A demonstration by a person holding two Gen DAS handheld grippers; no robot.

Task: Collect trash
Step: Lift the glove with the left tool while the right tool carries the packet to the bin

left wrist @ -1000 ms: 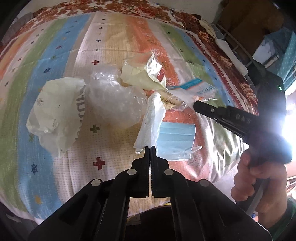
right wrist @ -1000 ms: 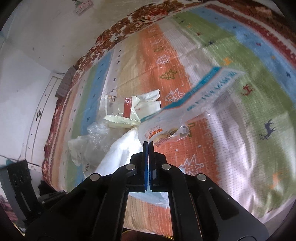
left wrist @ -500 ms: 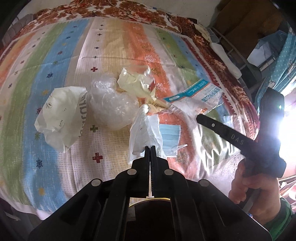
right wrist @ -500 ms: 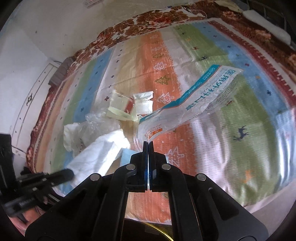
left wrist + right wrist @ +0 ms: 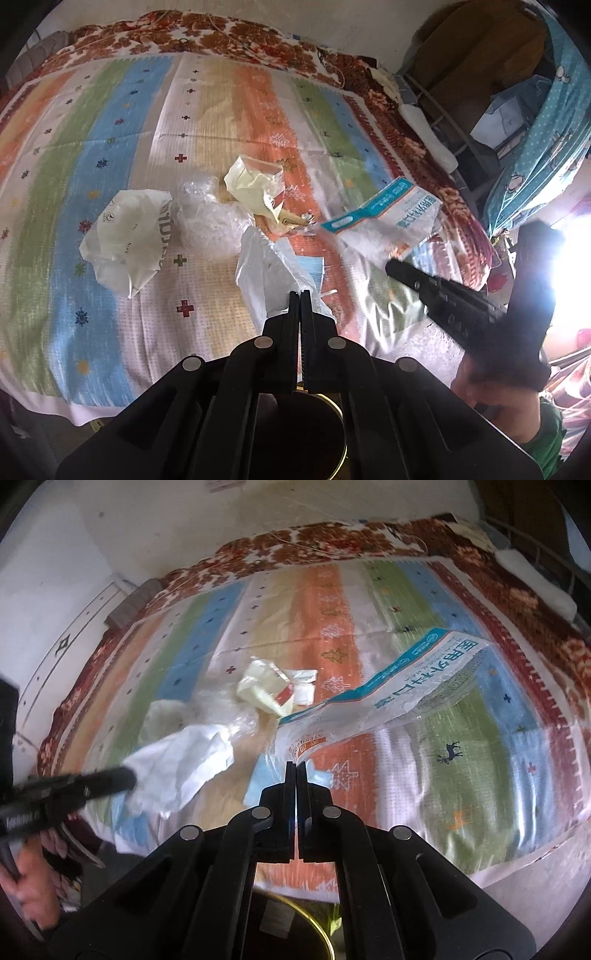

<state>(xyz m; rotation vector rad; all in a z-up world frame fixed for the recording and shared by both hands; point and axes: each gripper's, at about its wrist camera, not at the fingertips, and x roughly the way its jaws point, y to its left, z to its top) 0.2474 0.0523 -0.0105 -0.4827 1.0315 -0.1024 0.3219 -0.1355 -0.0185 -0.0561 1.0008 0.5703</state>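
Left wrist view: the left hand-held gripper (image 5: pixel 300 293) is clenched on a crumpled white plastic bag (image 5: pixel 264 269), lifted above the near edge of the bed (image 5: pixel 110 122), which is covered with a striped blanket. Under the bag lies a blue face mask (image 5: pixel 312 267). Toward the bed's middle sit a cream printed bag (image 5: pixel 127 236), a clear crumpled plastic bag (image 5: pixel 210 221) touching it, and a pale yellow wrapper (image 5: pixel 255 184) just beyond. Toward the right edge, the right hand-held gripper (image 5: pixel 393 264) grasps a teal-and-white mask package (image 5: pixel 391 218) held off the blanket. A gold-rimmed bin (image 5: pixel 341 424) shows below the fingers.

Right wrist view: the right hand-held gripper (image 5: pixel 296 766) is clenched on the near corner of the mask package (image 5: pixel 399 698), which slants up toward the right edge of the bed (image 5: pixel 498 738). The left hand-held gripper (image 5: pixel 127 777), blurred, holds the white plastic bag (image 5: pixel 184 760) near the left. The yellow wrapper (image 5: pixel 264 686) lies mid-bed, and the bin (image 5: pixel 314 923) sits beneath.
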